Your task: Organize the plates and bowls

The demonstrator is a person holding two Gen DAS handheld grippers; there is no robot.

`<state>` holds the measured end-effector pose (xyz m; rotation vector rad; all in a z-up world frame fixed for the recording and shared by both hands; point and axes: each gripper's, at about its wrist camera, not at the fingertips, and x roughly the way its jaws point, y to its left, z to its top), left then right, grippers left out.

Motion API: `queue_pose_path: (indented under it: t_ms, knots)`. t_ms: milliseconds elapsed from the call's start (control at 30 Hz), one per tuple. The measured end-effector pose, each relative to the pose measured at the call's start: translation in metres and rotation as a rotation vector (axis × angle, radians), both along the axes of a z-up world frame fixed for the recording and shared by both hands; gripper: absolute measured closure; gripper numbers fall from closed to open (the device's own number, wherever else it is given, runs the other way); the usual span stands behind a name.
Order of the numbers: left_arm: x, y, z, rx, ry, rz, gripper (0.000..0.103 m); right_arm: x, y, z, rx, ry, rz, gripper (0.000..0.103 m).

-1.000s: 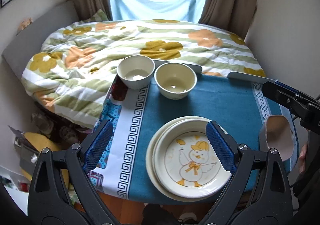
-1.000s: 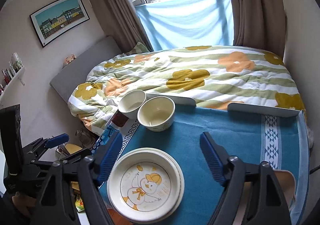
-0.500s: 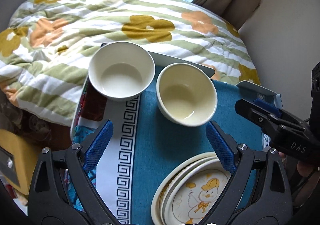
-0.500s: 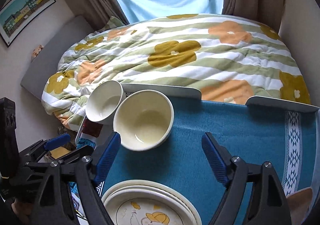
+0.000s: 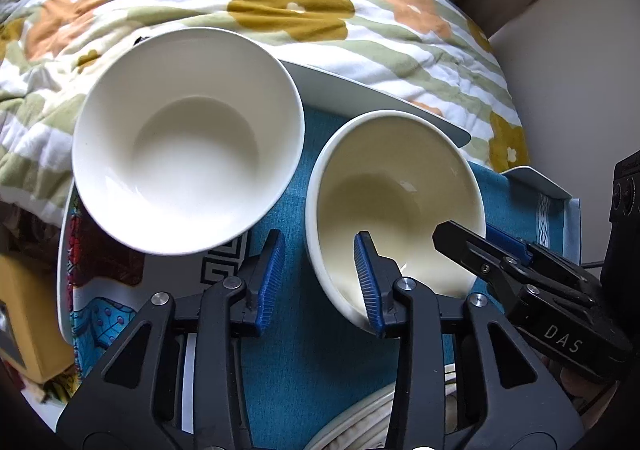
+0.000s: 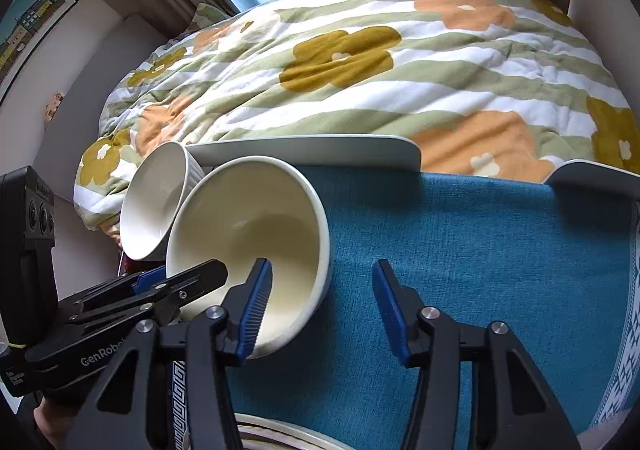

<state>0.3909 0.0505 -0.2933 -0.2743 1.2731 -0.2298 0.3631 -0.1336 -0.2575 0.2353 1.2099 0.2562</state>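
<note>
A cream bowl (image 5: 396, 202) (image 6: 256, 226) stands on the teal cloth, with a white bowl (image 5: 188, 146) (image 6: 152, 202) close by on its left. My left gripper (image 5: 320, 278) straddles the cream bowl's left wall, one finger inside and one outside. Its jaws are closing, and a strip of cloth still shows between the outer pad and the wall. My right gripper (image 6: 322, 304) straddles the right wall the same way. Its jaws are closing too, with the outer pad clear of the bowl. Each view also shows the other gripper at the opposite rim.
A stack of plates (image 5: 360, 422) (image 6: 280, 434) lies at the near edge, just behind my fingers. The table (image 6: 480, 250) has raised white edge pieces (image 6: 304, 154) at the back. Behind it lies a bed with a flowered duvet (image 6: 360, 70). A wall stands to the right.
Both grippers have come down and forward from above the plates to the cream bowl. Their jaws have narrowed around its walls. The plates have slid to the bottom of both views.
</note>
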Motion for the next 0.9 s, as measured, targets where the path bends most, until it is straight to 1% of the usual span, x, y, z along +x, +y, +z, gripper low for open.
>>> queue_pose_path:
  t_ms: [33,67,100,133,233,367,600,700,900]
  knots:
    - [0.0,-0.001,-0.001,-0.002,0.005,0.002,0.08,0.001,0.001,-0.003,0.009,0.01,0.005,0.069]
    - [0.001,-0.002,-0.002,0.0,0.007,0.003,0.083,0.002,0.002,-0.005,0.017,0.018,0.012,0.072]
    - [0.001,-0.003,-0.002,0.006,0.006,0.007,0.085,0.002,0.004,-0.006,0.019,0.017,0.014,0.074]
    - [0.002,-0.003,-0.002,0.009,0.003,0.011,0.086,0.002,0.005,-0.006,0.02,0.013,0.018,0.079]
    - [0.001,-0.002,-0.002,0.012,0.001,0.027,0.087,0.003,0.007,-0.006,0.005,0.006,0.025,0.085]
    - [0.0,-0.006,0.001,0.048,-0.012,0.009,0.086,0.004,0.004,-0.006,0.01,0.005,0.031,0.085]
    - [-0.005,-0.011,0.015,0.061,-0.045,0.0,0.087,-0.001,0.005,0.008,-0.013,-0.047,0.046,0.085]
    - [-0.011,-0.015,0.03,0.066,-0.074,-0.019,0.086,-0.007,0.002,0.018,-0.01,-0.069,0.035,0.085]
    - [-0.03,-0.028,0.071,0.051,-0.155,-0.078,0.086,-0.029,-0.01,0.05,-0.024,-0.125,-0.008,0.085]
